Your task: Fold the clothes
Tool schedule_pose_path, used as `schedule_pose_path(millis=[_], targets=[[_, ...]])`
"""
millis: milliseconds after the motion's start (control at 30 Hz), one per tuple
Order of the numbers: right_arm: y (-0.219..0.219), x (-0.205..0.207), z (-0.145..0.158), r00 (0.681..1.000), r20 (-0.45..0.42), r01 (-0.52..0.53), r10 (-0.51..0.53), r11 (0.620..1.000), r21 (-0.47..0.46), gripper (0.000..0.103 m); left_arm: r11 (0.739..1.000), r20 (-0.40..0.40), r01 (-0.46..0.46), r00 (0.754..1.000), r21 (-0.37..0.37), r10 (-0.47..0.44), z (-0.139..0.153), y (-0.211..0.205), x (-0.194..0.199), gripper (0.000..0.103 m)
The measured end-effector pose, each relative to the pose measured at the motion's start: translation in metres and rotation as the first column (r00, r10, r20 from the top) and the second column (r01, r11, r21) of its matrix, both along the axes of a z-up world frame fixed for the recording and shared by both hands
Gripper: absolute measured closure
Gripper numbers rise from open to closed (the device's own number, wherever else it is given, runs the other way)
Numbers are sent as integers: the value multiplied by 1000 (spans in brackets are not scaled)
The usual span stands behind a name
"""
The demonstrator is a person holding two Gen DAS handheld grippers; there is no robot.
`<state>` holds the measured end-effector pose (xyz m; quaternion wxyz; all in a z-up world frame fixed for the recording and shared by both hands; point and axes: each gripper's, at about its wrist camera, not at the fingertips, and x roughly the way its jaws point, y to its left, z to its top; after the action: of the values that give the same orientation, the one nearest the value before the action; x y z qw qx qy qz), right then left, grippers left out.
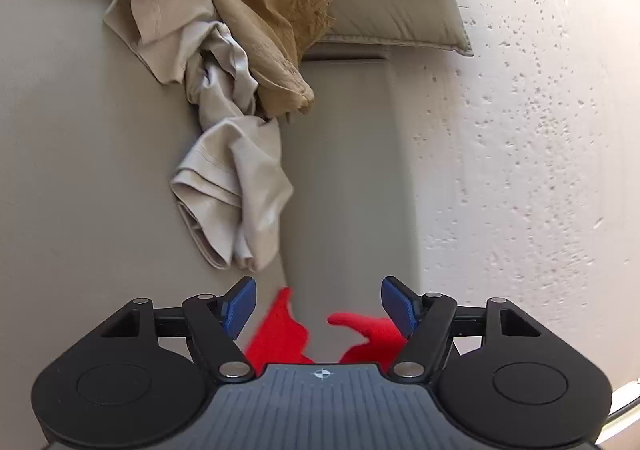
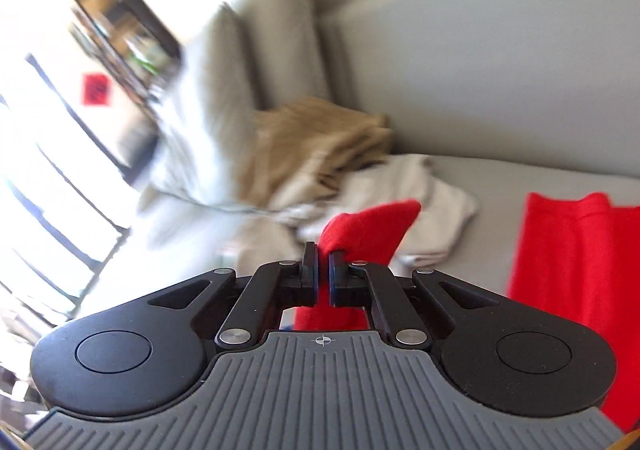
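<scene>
Two cushions (image 1: 396,6) at upper centre on grey sofa (image 1: 80,170) | beige and tan clothes pile (image 1: 224,90) mid-left | red garment (image 2: 576,282) lower right, one corner pinched by closed right claw (image 2: 323,276) | left claw (image 1: 319,308) wide apart, holding nothing, above red cloth

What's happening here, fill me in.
A person is folding laundry on a grey sofa with two handheld grippers. The right gripper is shut on a corner of a red garment, lifting it while the rest lies flat on the seat. The left gripper is open, with red cloth between its fingers but not clamped. A crumpled pile of beige clothes and a tan garment sits unfolded near the cushions.
</scene>
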<state>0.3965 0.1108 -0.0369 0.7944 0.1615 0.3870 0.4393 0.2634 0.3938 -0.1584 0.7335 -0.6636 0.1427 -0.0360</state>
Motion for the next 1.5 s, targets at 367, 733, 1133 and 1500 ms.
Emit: schedule_pose_path(millis=[367,733,1133,1500], targets=[[-33,-31,12,985,-132,-67,108,958,279,98,944,314,259,931,-205,-188,1,-28,24,36],[-33,-31,-6,984,-155,-56,87,980,192,97,995,289,98,953,6,-96,50,-35,18,98],[-54,-70,78,988,137,83,-72,994,-78,61,670,325,-612,790,420,519,166,-15,-135,100],[-87,-86,97,971,187,175,-149,975,-135,60,341,383,-819,530,461,757,203,-15,-199,102]])
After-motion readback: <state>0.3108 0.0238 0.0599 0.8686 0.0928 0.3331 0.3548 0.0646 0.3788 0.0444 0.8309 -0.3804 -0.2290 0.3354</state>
